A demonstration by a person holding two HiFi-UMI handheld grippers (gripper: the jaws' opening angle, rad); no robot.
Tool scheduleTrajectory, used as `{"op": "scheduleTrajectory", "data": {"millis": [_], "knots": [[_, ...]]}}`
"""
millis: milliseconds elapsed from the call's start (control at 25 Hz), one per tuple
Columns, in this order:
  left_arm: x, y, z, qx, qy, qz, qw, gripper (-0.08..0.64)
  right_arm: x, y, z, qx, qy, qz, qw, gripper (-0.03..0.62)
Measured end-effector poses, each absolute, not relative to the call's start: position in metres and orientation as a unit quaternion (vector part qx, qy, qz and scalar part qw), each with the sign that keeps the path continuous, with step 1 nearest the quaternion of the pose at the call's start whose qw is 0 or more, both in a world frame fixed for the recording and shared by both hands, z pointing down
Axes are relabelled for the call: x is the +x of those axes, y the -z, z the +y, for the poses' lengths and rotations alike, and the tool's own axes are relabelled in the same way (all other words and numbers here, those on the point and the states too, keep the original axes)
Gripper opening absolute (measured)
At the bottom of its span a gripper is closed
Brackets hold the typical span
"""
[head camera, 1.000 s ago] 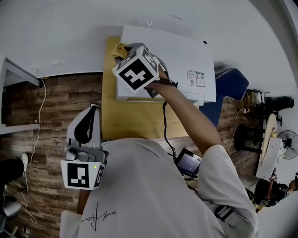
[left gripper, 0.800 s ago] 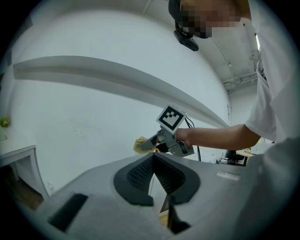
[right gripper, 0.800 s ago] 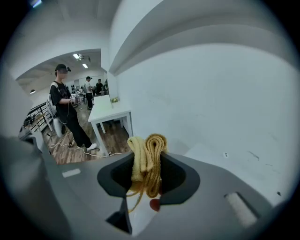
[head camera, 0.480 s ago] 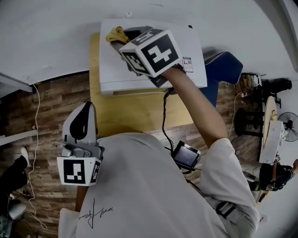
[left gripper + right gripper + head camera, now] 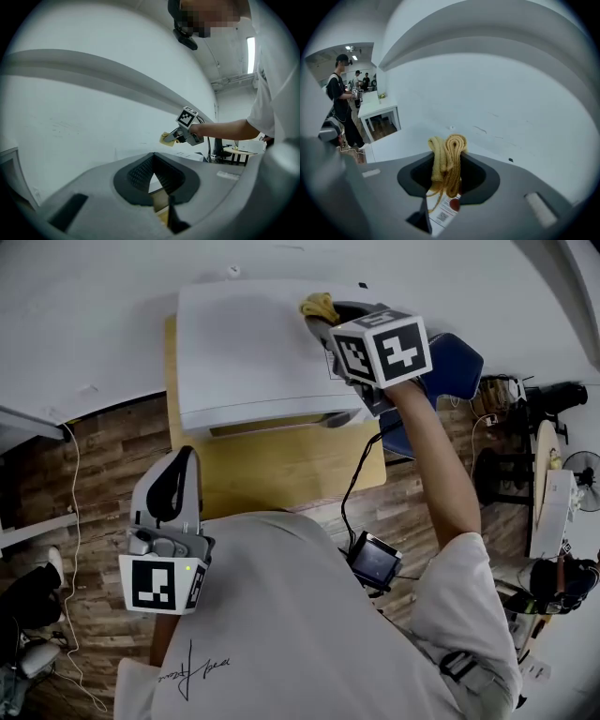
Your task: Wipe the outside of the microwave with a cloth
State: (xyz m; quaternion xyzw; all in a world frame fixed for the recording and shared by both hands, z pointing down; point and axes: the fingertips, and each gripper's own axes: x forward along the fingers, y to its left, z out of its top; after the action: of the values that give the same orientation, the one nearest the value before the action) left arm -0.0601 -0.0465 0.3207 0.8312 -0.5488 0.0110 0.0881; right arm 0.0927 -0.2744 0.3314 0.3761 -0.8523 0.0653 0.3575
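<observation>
Right gripper clenched on bunched yellow cloth at white box-shaped microwave top's rear-right corner; contact unclear. Left gripper closed, empty, well apart

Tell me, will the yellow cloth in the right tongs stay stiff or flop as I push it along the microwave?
Probably floppy: the cloth is bunched in soft folds in the right tongs, with loose threads hanging. It looks light, so it should trail behind a push across the microwave top. Slipping out seems unlikely, since the jaws pinch a thick wad.
</observation>
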Motion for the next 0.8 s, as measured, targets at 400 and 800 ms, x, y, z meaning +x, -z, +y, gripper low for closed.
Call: {"op": "scheduleTrajectory", "data": {"millis": [400,800], "knots": [[-0.032,-0.323,-0.049,0.845,-0.031,-0.528,0.076,-0.003,0.227,-0.353,-0.277,0.467,-0.066,-0.779,0.414,0.133],[-0.021,-0.33,-0.048,0.852,-0.037,-0.515,0.084,-0.003,0.29,-0.382,-0.265,0.501,0.001,-0.695,0.515,0.132]]}}
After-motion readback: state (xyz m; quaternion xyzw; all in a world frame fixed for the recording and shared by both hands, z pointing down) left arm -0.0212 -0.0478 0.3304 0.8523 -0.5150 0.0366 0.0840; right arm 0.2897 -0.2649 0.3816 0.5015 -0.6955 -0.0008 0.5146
